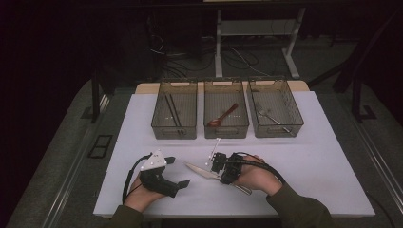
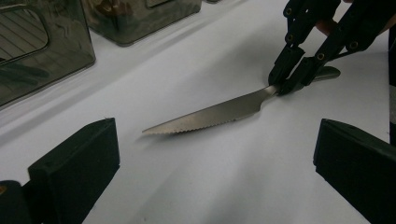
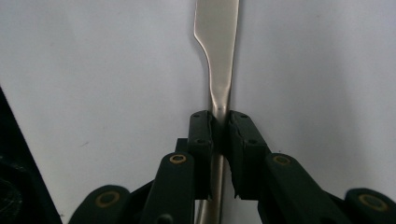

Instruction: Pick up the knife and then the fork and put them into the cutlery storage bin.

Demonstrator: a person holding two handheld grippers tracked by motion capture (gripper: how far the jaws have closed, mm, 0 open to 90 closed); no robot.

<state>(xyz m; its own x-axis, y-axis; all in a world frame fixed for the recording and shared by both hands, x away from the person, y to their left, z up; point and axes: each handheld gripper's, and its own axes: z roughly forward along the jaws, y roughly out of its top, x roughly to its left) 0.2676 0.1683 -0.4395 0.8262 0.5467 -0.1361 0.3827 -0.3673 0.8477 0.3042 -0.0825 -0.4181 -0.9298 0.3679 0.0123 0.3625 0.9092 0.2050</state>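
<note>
Three bins (image 1: 226,108) hold chopsticks (image 1: 173,110), spoon (image 1: 223,116), fork (image 1: 271,117); right hand-held gripper (image 3: 220,122) clamps knife (image 3: 217,56), left (image 1: 179,172) gapes.

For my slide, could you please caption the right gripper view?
Right tool shut on the neck of a serrated table knife lying on the white table.

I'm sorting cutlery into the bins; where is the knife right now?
In the high view the knife lies on the white table, in front of the middle bin, between the two grippers; the right gripper is clamped on its neck.

Silver knife (image 2: 219,113), black tool (image 3: 219,135), white table (image 1: 309,156), red spoon (image 1: 223,116).
</note>
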